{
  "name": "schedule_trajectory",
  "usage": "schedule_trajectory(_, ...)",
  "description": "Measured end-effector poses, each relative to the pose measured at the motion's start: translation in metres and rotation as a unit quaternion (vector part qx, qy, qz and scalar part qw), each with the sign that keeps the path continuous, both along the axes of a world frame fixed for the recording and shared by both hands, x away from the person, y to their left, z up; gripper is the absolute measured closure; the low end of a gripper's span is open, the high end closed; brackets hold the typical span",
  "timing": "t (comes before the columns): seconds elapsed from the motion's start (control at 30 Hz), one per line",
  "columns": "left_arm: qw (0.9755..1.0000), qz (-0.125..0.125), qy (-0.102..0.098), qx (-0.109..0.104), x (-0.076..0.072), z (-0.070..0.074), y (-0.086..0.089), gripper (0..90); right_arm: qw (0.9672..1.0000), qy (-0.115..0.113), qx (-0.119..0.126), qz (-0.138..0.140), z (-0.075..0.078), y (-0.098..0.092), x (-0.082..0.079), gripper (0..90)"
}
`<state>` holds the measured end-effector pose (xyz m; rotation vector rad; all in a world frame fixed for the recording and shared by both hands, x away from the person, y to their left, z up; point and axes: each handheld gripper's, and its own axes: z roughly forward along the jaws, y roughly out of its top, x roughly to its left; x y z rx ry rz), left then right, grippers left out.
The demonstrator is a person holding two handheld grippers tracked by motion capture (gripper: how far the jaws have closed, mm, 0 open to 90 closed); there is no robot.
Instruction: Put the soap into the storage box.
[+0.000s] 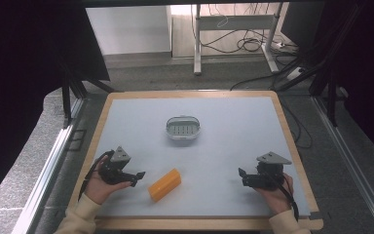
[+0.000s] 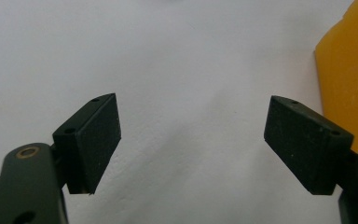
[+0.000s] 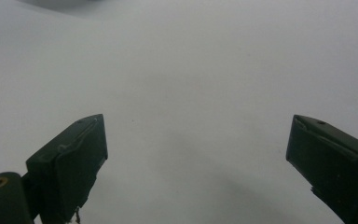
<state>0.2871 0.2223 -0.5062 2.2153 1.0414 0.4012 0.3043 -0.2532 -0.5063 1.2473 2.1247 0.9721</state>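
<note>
Left gripper (image 1: pixel 137 176) is held low at the near-left of the table (image 1: pixel 233 141) w/ jaws spread wide and empty; an orange block (image 1: pixel 164 185) is seen just beside its right jaw, lying flat on the grey surface, apart from the pads. Right gripper (image 1: pixel 242 176) is held near-right, jaws likewise spread, nothing btwn them. A grey slotted oval dish (image 1: pixel 182 127) is noted mid-table, well apart from both grippers.

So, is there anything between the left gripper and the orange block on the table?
Nothing visible. The left gripper is open, and bare mat lies between it and the orange block just beside it.
</note>
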Motion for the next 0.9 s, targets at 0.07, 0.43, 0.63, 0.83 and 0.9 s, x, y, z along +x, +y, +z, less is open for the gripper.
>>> schedule_trajectory(0.07,1.0,0.004,0.001,-0.003,-0.001,0.0,0.0,18.8,1.0,0.004,0.002,0.001,-0.001,-0.001,0.002,6.0)
schedule_trajectory(0.43,1.0,-0.002,0.0,-0.003,-0.003,0.006,0.0,20.7,1.0,0.0,0.002,-0.004,-0.003,-0.007,0.001,8.4)
schedule_trajectory(0.63,1.0,-0.003,0.001,-0.009,-0.004,0.007,0.001,21.2,1.0,-0.001,-0.001,-0.001,-0.004,-0.005,0.004,9.5)
schedule_trajectory(0.83,0.9997,-0.018,0.003,-0.015,-0.006,0.009,-0.005,21.0,1.0,-0.003,0.007,0.003,-0.004,-0.005,0.004,10.2)
schedule_trajectory(0.9,0.9997,-0.018,0.002,-0.014,-0.006,0.011,-0.005,21.0,0.9999,-0.004,0.011,0.001,-0.004,-0.005,0.006,10.3)
